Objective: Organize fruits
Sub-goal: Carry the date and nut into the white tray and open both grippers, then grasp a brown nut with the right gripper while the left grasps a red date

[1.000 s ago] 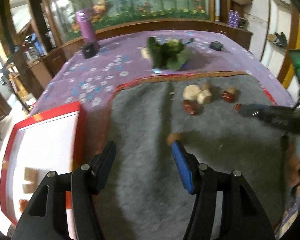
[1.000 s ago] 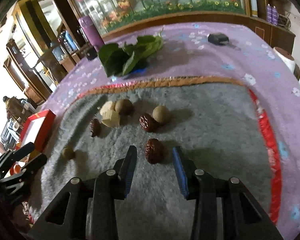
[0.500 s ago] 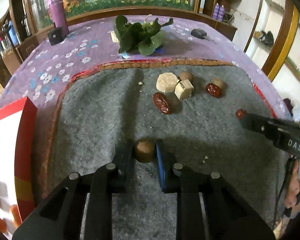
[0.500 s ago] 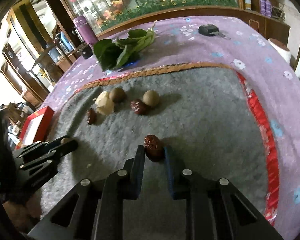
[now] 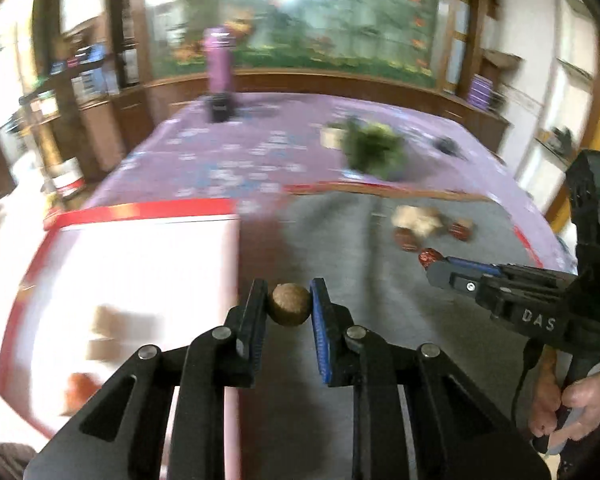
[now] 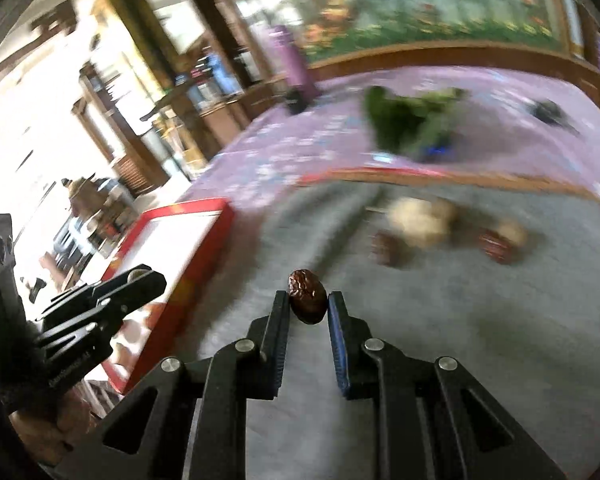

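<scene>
Both tools loaded: the left gripper (image 5: pixel 289 305) pinches a round brown longan (image 5: pixel 290 305) right above the red-rimmed white tray (image 5: pixel 140 210), ready to drop, while the right gripper (image 6: pixel 308 303) clamps a wrinkled red date (image 6: pixel 307 295) above the grey felt mat (image 6: pixel 480 312), likely tray-bound too

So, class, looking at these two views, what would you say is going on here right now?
A person is sorting fruit with two handheld claws. The left claw is shut on a round brown fruit, held beside the red-rimmed white tray. The right claw is shut on a wrinkled dark red date above the grey felt mat. More dates and pale chunks remain on the mat; both views are blurred.
</scene>
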Tool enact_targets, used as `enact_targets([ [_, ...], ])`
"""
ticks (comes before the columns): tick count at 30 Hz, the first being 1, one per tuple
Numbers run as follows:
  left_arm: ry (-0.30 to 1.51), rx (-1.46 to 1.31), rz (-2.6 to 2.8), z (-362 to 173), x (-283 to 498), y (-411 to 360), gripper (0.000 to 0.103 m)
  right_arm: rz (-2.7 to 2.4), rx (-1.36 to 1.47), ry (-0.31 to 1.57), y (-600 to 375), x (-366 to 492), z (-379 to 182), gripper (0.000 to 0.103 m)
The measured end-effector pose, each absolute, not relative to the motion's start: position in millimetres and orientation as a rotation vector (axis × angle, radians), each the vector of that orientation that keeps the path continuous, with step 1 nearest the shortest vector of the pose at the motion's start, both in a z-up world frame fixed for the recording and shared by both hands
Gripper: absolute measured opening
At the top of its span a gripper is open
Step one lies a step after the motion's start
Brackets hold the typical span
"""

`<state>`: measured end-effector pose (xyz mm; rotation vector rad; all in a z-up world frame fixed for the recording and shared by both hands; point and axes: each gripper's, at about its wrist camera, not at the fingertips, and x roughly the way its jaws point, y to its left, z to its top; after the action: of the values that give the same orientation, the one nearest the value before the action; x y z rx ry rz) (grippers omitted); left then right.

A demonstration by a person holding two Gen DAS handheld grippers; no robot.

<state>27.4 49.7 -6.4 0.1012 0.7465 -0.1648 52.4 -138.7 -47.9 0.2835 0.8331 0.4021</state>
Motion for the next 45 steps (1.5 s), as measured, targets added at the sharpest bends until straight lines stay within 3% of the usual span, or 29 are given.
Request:
enact_targets([
  [7,0.764,0.028,0.062,-13.1,37.5,146.2,0.019,0.571,0.228,0.828,-33.5,76.3,-40.5,0.019],
  [17,0.820,0.037,0.199,-32.0,40.2,190.5,0.019,0.673,0.191,0.879,49.1,88.9,-49.6,0.023],
  [20,0.813,0.051,0.242,-31.2,40.6,190.5,0.029,0.703,0.195,0.880,50.3,83.7,-46.7,0.025],
  [21,0.809,0.050,0.253,-30.1,41.1,189.3,0.039,0.706,0.198,0.869,48.2,82.7,-45.5,0.026],
  [22,0.802,0.048,0.256,-28.5,40.8,187.7,0.047,0.706,0.200,0.848,42.4,79.6,-42.0,0.027],
  [27,0.751,0.079,0.173,-16.6,43.1,145.5,0.051,0.622,0.221,0.778,-15.8,74.0,-31.8,0.032],
  [39,0.819,0.182,-0.213,-35.1,75.2,-19.1,0.054,0.136,0.359,0.800,-259.6,76.1,-59.4,0.036],
  [45,0.878,0.183,-0.272,-46.8,94.2,-62.5,0.053,0.101,0.406,0.827,-302.6,93.7,-70.9,0.036],
])
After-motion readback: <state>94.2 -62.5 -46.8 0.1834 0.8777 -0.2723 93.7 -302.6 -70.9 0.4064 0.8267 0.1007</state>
